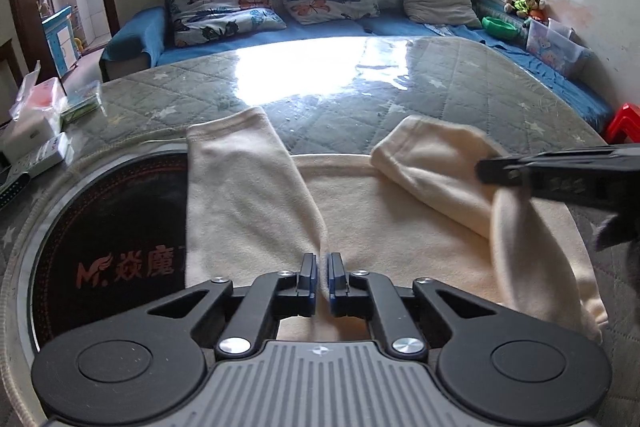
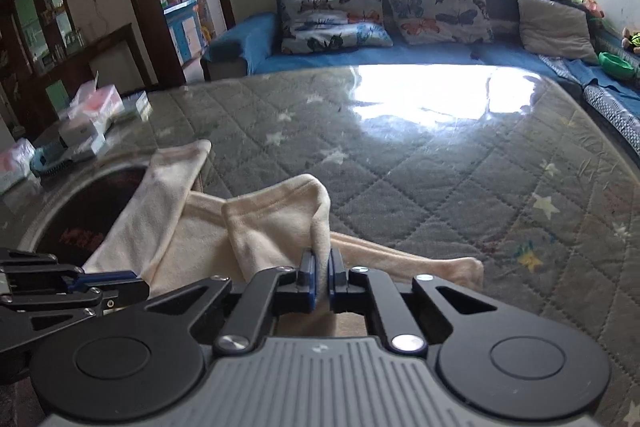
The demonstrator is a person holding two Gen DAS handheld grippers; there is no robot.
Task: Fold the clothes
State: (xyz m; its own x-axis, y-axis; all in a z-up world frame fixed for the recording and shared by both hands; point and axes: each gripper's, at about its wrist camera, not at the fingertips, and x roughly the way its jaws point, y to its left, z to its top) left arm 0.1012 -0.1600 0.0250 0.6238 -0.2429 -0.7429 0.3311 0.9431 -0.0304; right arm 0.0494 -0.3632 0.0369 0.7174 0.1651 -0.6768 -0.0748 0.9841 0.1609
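Observation:
A cream fleece garment (image 1: 384, 227) lies on the glass-topped table, body spread flat, its left sleeve (image 1: 244, 195) folded inward over it. My left gripper (image 1: 323, 277) is shut, pinching the edge of that left sleeve where it meets the body. My right gripper (image 2: 322, 281) is shut on the right sleeve (image 2: 276, 223) and holds it lifted above the body, cuff pointing away. The right gripper also shows in the left wrist view (image 1: 496, 173), and the left gripper in the right wrist view (image 2: 120, 287).
A black round induction cooktop (image 1: 108, 227) is set into the table under the garment's left side. Boxes and packets (image 1: 40, 123) sit at the table's left edge. A blue sofa (image 1: 320, 27) with butterfly pillows lies beyond; a red stool (image 1: 624, 123) at right.

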